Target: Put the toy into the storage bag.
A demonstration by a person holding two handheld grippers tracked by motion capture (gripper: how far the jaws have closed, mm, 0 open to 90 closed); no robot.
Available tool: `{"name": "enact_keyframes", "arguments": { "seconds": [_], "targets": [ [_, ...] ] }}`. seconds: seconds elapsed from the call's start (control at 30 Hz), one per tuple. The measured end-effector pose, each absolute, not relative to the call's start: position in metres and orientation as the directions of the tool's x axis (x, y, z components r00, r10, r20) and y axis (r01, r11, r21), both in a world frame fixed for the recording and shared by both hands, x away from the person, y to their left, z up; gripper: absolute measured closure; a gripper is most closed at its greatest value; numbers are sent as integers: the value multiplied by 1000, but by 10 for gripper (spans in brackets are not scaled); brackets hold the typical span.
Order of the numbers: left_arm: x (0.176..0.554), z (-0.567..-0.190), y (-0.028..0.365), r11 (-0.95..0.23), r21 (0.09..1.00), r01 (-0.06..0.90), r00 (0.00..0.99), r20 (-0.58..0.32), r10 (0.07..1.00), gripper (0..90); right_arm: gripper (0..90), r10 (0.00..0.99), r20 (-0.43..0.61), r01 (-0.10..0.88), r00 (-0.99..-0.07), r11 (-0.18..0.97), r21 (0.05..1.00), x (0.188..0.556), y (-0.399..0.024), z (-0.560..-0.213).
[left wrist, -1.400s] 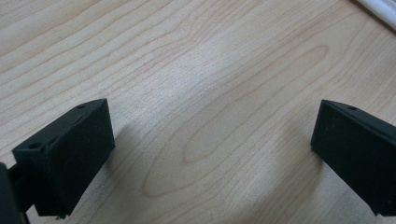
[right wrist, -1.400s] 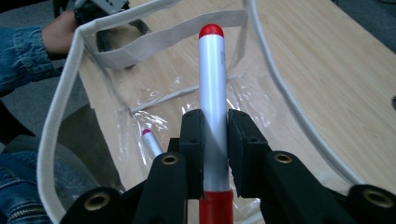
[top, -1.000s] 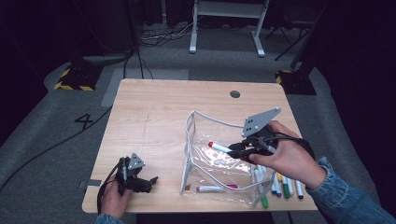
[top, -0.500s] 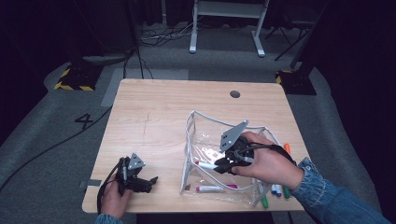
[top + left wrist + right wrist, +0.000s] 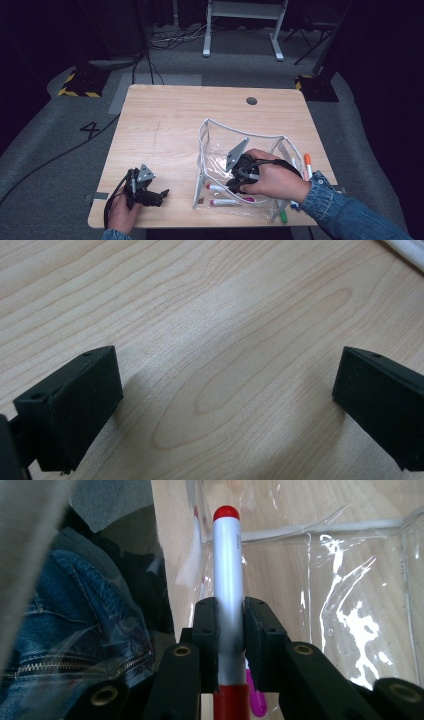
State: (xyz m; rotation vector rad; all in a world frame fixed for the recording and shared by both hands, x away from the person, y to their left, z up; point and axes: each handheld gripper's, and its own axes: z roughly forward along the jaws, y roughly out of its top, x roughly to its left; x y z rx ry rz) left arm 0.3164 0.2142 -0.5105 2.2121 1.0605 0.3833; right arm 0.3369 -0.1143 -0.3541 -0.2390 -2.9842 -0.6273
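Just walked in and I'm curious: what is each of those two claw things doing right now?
Left gripper: open, holding nothing, low over the wooden table.
Right gripper: shut on a red-capped marker, inside the clear plastic pouch.

right tool [image 5: 234,184] with red-capped marker [image 5: 228,580] moved from beside the markers down into clear pouch [image 5: 260,145]

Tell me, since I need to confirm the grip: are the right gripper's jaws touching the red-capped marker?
Touching. The right gripper view shows the right gripper with both jaws pressed against the red-capped marker, no gap on either side.
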Motion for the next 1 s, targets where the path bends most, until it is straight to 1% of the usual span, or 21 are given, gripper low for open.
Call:
{"name": "enact_keyframes", "arguments": {
  "seconds": [0.13,0.4,0.53,0.67,0.7,0.73,0.77,0.87,0.93,0.97,1.0],
  "targets": [
    [316,-510,214,-464,663,587,631,-15,776,0,768,140,131,179,-981,914,364,338,-113,-362],
    [316,-510,214,-465,663,587,630,-14,776,0,768,127,142,168,-982,929,328,340,-111,-375],
    [316,-510,214,-465,663,587,630,-14,777,0,768,137,148,175,-980,942,286,342,-111,-382],
    [316,-510,214,-465,663,587,630,-14,777,0,763,148,151,185,-977,945,271,343,-112,-383],
    [316,-510,214,-465,663,587,630,-14,776,0,741,151,154,188,-976,945,267,343,-112,-383],
    [316,-510,214,-465,663,587,630,-14,776,0,663,155,156,194,-976,941,279,344,-113,-384],
    [316,-510,214,-465,663,587,630,-14,776,0,663,155,156,194,-976,941,279,344,-113,-384],
    [316,-510,214,-465,663,587,630,-14,777,0,608,172,135,207,-976,927,312,345,-114,-380],
    [316,-510,214,-465,663,587,630,-14,776,0,590,178,121,210,-977,910,358,345,-116,-372],
    [316,-510,214,-464,663,588,630,-15,777,0,567,185,95,207,-978,891,404,346,-119,-363],
    [316,-510,214,-464,663,588,630,-15,777,0,567,185,95,207,-978,891,404,346,-119,-363]
  ]
}}
